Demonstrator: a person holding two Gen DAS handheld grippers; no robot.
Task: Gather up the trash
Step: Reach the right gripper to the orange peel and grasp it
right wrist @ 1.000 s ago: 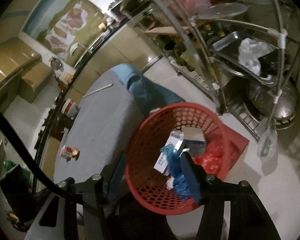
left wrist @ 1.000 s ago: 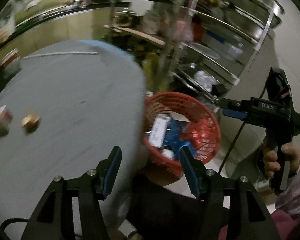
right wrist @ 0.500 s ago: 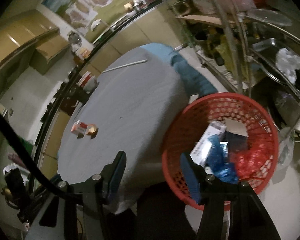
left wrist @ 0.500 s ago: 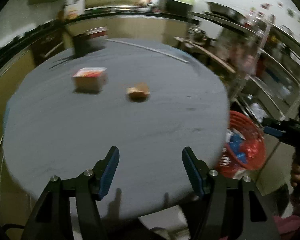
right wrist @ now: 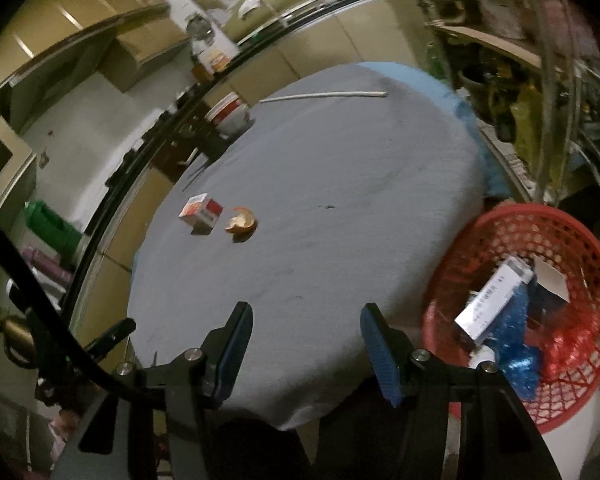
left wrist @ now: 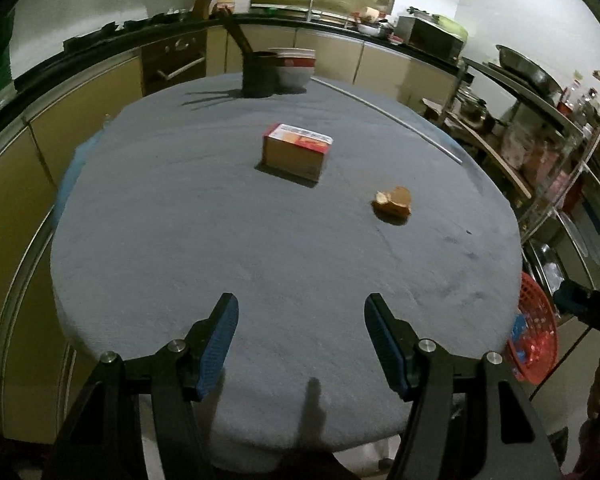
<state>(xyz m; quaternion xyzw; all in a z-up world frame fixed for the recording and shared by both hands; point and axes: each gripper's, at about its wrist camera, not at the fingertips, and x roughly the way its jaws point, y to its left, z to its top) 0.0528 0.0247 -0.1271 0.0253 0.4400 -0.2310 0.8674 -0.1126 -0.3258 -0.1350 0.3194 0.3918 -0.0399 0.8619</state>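
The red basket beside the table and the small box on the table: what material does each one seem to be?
The red basket looks like moulded plastic: an open lattice wall with a slight gloss. The small box looks like printed cardboard: sharp folded edges, plain brown sides, a red and white printed top with a slight sheen.

A round table (left wrist: 260,280) covered by a grey cloth is seen. On it are set a small red-and-white carton (left wrist: 296,151), a crumpled orange scrap (left wrist: 394,201) near it, a dark pot (left wrist: 259,73), a bowl (left wrist: 295,65) and a thin white rod (right wrist: 324,96).
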